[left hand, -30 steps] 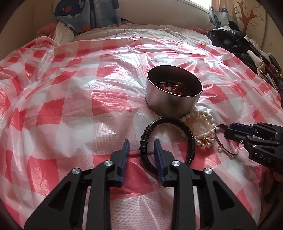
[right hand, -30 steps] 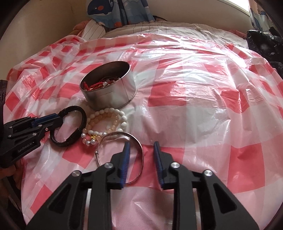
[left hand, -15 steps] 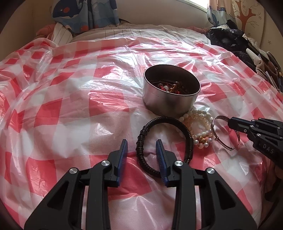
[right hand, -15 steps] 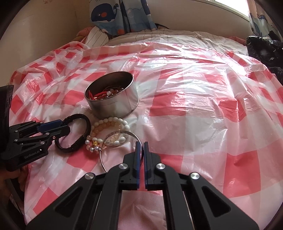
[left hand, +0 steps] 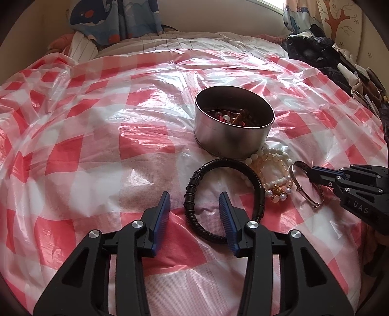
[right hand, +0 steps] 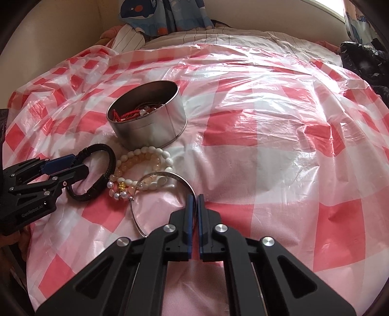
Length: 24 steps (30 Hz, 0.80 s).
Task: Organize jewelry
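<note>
Beside the metal tin point(right hand: 148, 121) on the checkered sheet point(right hand: 267, 145), pearl bracelets point(right hand: 143, 170) lie between the black bracelet point(left hand: 226, 192), straddled by the left gripper point(left hand: 194, 206) with jaws apart, and the silver bangle point(right hand: 165, 192), pinched by the right gripper point(right hand: 195, 201).

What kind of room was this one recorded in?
Most likely a bedroom: the work surface looks like a bed covered with a red-checked plastic sheet, striped bedding shows beyond it, and a whale-print curtain hangs by the wall.
</note>
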Each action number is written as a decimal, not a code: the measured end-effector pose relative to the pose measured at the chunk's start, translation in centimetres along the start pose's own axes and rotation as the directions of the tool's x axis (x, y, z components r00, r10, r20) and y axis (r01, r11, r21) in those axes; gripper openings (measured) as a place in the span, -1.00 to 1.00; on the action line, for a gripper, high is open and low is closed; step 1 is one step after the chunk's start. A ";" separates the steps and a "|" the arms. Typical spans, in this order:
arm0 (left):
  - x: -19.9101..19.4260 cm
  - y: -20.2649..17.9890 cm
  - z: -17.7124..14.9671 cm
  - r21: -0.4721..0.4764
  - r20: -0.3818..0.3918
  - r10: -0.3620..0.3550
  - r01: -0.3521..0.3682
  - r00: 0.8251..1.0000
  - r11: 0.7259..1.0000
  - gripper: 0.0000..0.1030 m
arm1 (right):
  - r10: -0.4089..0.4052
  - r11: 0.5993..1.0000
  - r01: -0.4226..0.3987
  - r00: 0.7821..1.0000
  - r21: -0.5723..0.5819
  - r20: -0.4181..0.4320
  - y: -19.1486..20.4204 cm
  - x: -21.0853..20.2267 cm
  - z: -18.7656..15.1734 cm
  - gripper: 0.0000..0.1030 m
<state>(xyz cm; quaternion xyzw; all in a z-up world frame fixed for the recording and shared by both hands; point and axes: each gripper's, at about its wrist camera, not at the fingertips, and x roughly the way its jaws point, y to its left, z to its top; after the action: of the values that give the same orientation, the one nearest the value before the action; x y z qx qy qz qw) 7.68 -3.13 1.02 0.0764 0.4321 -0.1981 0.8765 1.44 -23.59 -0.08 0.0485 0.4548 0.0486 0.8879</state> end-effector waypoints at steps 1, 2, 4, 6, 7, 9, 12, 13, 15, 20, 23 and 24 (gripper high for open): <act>0.0 0.0 0.0 0.000 0.000 0.000 0.000 1.000 1.000 -0.21 | 0.002 1.000 -0.002 1.000 -0.001 0.002 0.0 0.0 0.0 -0.92; 0.0 0.0 0.0 0.000 0.000 0.000 0.000 1.000 1.000 -0.17 | 0.003 1.000 -0.003 1.000 -0.002 0.008 0.0 -0.1 0.0 -0.92; 0.0 0.0 0.0 0.000 0.000 0.001 -0.001 1.000 1.000 -0.16 | 0.008 1.000 -0.008 1.000 -0.002 0.016 0.0 -0.3 0.0 -0.92; 0.0 0.0 0.0 0.000 0.000 0.001 -0.001 1.000 1.000 -0.15 | 0.022 1.000 -0.021 1.000 -0.004 0.021 0.1 -0.4 0.0 -0.91; 0.0 -0.1 0.0 0.000 0.000 0.001 -0.001 1.000 1.000 -0.15 | 0.020 1.000 -0.020 1.000 -0.006 0.021 0.2 -0.4 0.1 -0.90; 0.0 -0.1 0.0 0.002 0.000 0.001 -0.001 1.000 1.000 -0.14 | 0.019 1.000 -0.019 1.000 -0.010 0.014 0.2 -0.3 0.0 -0.89; 0.0 -0.1 0.0 0.002 0.000 0.002 -0.002 1.000 1.000 -0.14 | 0.021 1.000 -0.021 1.000 -0.018 0.005 0.4 -0.2 0.0 -0.89; 0.0 -0.1 0.0 0.001 0.000 0.002 -0.002 1.000 1.000 -0.14 | 0.021 1.000 -0.021 1.000 -0.024 0.002 0.4 -0.1 0.0 -0.89; 0.0 -0.1 0.0 0.002 0.000 0.002 -0.002 1.000 1.000 -0.14 | 0.017 0.999 -0.017 1.000 -0.027 -0.005 0.5 0.1 -0.1 -0.89; 0.0 -0.2 0.0 0.000 0.003 -0.004 0.004 1.000 1.000 -0.20 | 0.021 1.000 -0.020 0.999 -0.022 0.038 0.5 -0.8 0.0 -0.94; 0.1 -0.1 0.0 -0.001 0.004 -0.012 0.012 1.000 1.000 -0.42 | 0.032 0.999 -0.031 0.997 -0.007 0.065 0.2 -1.3 0.2 -0.94; 0.1 -0.1 0.0 0.001 0.005 -0.016 0.016 1.000 1.000 -0.47 | 0.036 0.999 -0.036 0.997 -0.005 0.066 0.2 -1.3 0.3 -0.94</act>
<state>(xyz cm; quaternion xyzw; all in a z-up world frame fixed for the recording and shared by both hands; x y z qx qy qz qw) 7.66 -3.27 0.95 0.0727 0.4304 -0.2054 0.8759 0.89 -23.62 1.14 0.0566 0.4243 0.0636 0.9015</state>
